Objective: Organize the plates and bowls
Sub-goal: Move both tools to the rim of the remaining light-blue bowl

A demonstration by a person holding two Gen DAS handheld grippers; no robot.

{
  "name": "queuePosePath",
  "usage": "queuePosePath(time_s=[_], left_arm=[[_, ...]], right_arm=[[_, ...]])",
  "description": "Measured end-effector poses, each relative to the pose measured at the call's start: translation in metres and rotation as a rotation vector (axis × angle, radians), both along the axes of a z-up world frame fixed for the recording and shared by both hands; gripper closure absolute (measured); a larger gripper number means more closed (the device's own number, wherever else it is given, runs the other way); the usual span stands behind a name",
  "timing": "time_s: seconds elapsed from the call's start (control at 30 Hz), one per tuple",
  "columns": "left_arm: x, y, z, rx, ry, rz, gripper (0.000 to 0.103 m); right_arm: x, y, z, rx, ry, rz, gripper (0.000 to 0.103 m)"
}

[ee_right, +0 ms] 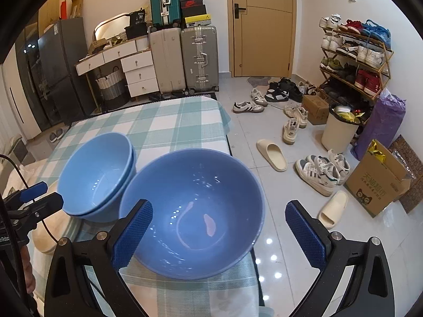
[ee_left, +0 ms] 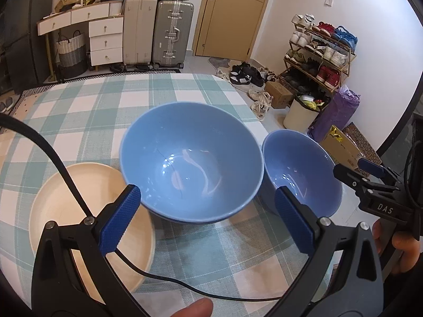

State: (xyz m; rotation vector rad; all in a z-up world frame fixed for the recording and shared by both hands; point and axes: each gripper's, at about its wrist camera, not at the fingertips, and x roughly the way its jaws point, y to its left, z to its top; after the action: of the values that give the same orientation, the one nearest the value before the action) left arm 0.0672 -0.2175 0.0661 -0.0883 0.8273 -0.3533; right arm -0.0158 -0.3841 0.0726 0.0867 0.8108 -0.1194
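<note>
A stack of two nested blue bowls stands on the checked tablecloth, straight ahead of my open, empty left gripper. A cream plate lies at its left, under the left finger. A single blue bowl stands at the right, near the table edge. In the right wrist view this single bowl sits right before my open, empty right gripper, with the stacked bowls to its left and the cream plate partly hidden behind the left gripper.
A black cable runs across the cloth near me. The table's right edge drops to a tiled floor with shoes, slippers, a bin and a cardboard box. Suitcases and drawers stand behind.
</note>
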Motion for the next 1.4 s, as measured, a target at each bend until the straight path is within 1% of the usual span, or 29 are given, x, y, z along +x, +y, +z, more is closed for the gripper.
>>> queuePosePath(time_s=[0.3, 0.57, 0.7, 0.77, 0.87, 1.0, 1.17, 1.4], left_arm=[[-0.005, -0.026, -0.007, 0.007, 0.009, -0.052, 0.003], [-0.014, -0.045, -0.009, -0.017, 0.032, -0.094, 0.004], [-0.016, -0.052, -0.011, -0.043, 0.054, -0.117, 0.011], [-0.017, -0.055, -0.011, -0.059, 0.062, -0.135, 0.012], [-0.02, -0.061, -0.012, -0.058, 0.063, -0.147, 0.016], [-0.023, -0.072, -0.014, -0.053, 0.072, -0.176, 0.028], [-0.023, -0.084, -0.02, -0.044, 0.088, -0.191, 0.034], [-0.017, -0.093, -0.029, -0.047, 0.112, -0.185, 0.036]], right_arm=[[-0.008, -0.023, -0.015, 0.028, 0.022, -0.049, 0.001], [-0.018, -0.038, -0.027, 0.057, 0.041, -0.073, 0.001], [-0.021, -0.043, -0.03, 0.066, 0.042, -0.084, 0.001], [-0.023, -0.046, -0.031, 0.072, 0.041, -0.09, 0.001], [-0.025, -0.049, -0.032, 0.077, 0.04, -0.096, 0.001], [-0.026, -0.052, -0.034, 0.081, 0.042, -0.1, 0.001], [-0.026, -0.054, -0.036, 0.09, 0.044, -0.096, 0.001], [-0.021, -0.054, -0.043, 0.086, 0.049, -0.079, 0.001]])
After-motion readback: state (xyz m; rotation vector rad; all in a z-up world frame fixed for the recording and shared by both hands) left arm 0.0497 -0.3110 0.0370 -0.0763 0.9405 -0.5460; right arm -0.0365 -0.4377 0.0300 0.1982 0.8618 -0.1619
